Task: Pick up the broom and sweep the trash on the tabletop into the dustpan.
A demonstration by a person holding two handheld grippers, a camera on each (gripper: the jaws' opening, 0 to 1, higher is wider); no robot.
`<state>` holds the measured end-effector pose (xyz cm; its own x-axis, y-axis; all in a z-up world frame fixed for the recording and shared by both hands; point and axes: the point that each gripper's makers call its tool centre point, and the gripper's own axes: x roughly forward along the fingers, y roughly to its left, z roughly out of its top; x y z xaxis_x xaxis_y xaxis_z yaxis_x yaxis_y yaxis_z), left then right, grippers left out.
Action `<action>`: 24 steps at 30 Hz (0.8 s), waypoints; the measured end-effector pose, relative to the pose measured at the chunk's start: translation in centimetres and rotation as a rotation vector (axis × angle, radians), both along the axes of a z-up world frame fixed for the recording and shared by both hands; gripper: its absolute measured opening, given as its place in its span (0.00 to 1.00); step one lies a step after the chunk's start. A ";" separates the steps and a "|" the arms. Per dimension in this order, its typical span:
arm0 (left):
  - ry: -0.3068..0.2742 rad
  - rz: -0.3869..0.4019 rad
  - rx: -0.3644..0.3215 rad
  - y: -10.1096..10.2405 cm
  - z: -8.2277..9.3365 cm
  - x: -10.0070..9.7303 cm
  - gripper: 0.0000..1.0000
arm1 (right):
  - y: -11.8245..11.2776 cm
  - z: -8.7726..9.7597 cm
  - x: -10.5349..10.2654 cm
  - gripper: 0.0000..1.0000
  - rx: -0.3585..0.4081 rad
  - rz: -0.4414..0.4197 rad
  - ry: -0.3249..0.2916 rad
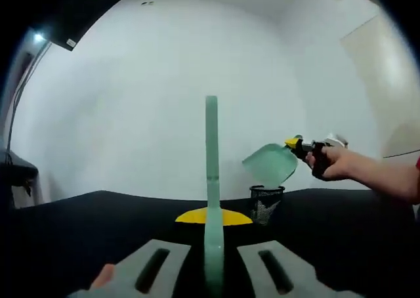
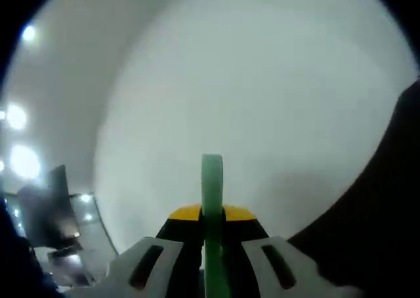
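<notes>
Gripping the broom point(image 1: 211, 180): left gripper point(image 1: 213, 272) is clenched on its pale green handle, which rises straight up between the jaws; yellow-and-black brush head sits low, just above the black tabletop point(image 1: 79, 232). Right gripper point(image 2: 209, 272) clamps the dustpan handle point(image 2: 211, 206), same green with yellow-black trim. In the left gripper view the dustpan point(image 1: 270, 165) is held out by a hand point(image 1: 335, 163), arm reaching in from the right, pan tilted in the air above a black mesh bin point(image 1: 266, 203) on the tabletop's far edge.
</notes>
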<state>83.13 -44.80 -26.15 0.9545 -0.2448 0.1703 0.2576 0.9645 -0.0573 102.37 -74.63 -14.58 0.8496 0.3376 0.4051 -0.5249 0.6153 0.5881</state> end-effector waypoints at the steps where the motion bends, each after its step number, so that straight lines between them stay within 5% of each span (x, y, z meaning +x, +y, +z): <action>1: 0.000 -0.001 -0.003 0.0 0.0 0.0 0.00 | -0.2 0.1 -0.2 0.11 0.009 -0.003 -0.002; 12: -0.004 0.005 -0.002 0.1 0.2 -0.1 0.00 | -3.5 0.5 -1.9 0.12 0.176 0.000 0.039; 24: -0.009 0.021 -0.003 0.6 0.2 -0.2 0.00 | -10.4 -2.5 -5.3 0.12 0.346 -0.028 0.144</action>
